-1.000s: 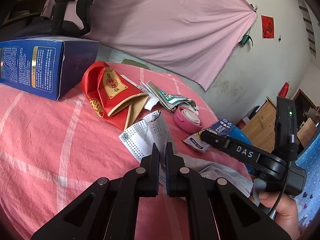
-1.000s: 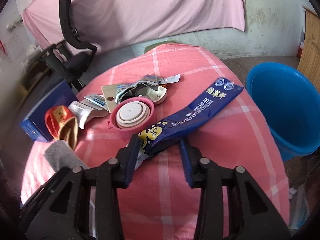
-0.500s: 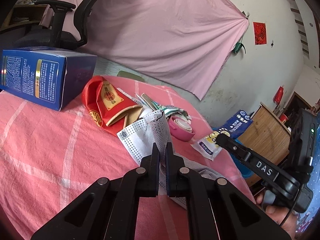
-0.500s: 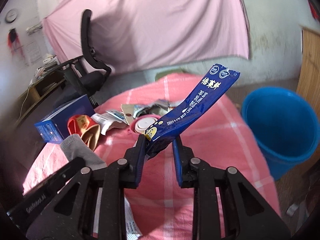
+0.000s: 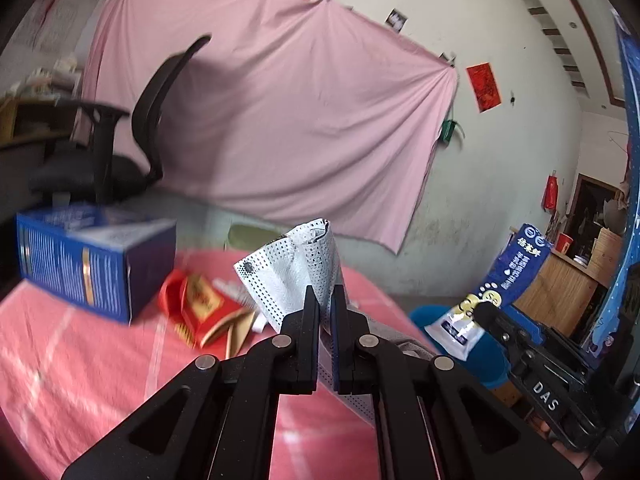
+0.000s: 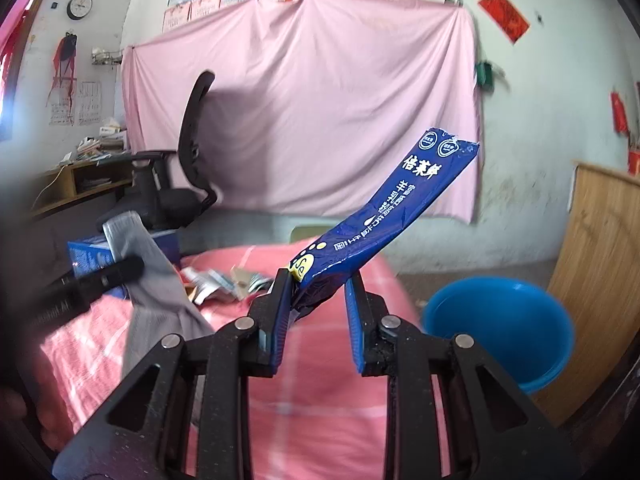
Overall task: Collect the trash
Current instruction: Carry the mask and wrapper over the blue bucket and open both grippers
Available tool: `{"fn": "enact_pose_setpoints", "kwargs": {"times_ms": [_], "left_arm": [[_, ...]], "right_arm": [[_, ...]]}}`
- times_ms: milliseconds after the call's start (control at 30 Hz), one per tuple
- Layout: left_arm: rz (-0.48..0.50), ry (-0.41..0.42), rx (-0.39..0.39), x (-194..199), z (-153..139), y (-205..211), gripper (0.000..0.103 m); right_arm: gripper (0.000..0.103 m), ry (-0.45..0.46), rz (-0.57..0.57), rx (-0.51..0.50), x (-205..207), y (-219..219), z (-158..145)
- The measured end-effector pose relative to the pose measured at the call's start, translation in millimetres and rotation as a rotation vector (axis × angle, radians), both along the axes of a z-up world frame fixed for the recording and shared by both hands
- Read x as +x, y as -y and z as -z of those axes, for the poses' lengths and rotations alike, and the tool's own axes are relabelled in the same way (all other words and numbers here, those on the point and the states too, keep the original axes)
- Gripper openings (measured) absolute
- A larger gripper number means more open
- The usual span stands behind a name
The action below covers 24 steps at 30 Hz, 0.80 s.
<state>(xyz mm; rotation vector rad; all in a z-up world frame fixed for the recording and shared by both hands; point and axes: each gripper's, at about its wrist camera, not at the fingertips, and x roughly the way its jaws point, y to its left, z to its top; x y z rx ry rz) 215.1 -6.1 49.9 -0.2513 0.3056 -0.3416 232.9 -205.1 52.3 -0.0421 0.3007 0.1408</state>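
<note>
My left gripper point(image 5: 325, 300) is shut on a white perforated face mask point(image 5: 296, 264), which it holds up off the pink checked table point(image 5: 80, 360). In the right wrist view the same mask point(image 6: 156, 280) looks grey and hangs from the left gripper point(image 6: 130, 267) at the left. My right gripper point(image 6: 320, 284) is shut on the lower end of a long blue snack wrapper point(image 6: 392, 208) that sticks up to the right, clear of the table. The wrapper point(image 5: 516, 268) also shows at the right of the left wrist view. A blue bucket point(image 6: 500, 320) stands on the floor right of the table.
A blue box point(image 5: 92, 264), a red packet point(image 5: 196, 304) and several crumpled wrappers point(image 6: 216, 280) lie on the table's far side. A black office chair point(image 5: 120, 152) stands behind it before a pink sheet. A wooden board point(image 6: 600, 260) leans at the right.
Both grippers have risen and tilted up. The mask and the blue wrapper have left the table. The right jaws closed on the wrapper.
</note>
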Motion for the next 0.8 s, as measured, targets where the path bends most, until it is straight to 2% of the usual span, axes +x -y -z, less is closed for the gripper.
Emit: {"fn": "enact_pose_setpoints", "kwargs": {"times_ms": [200,333,467,633,800], "left_arm": [[0.031,0.131,0.037,5,-23,51,0.003],[0.076,0.161,0.044,19,-27,93,0.003],[0.129,0.190,0.063,33,-35,143,0.003],[0.193,0.169,0.080,57,-35,194,0.003],[0.237,0.073,0.105,94,-25,248,0.003]], "right_arm": [[0.043,0.109,0.032,-0.074,-10,29,-27],[0.043,0.169,0.079,-0.108,-10,62,-46],[0.043,0.194,0.136,-0.134,-7,92,-51],[0.043,0.172,0.213,-0.167,3,134,-42],[0.043,0.097,0.275,-0.195,15,168,-22]]}}
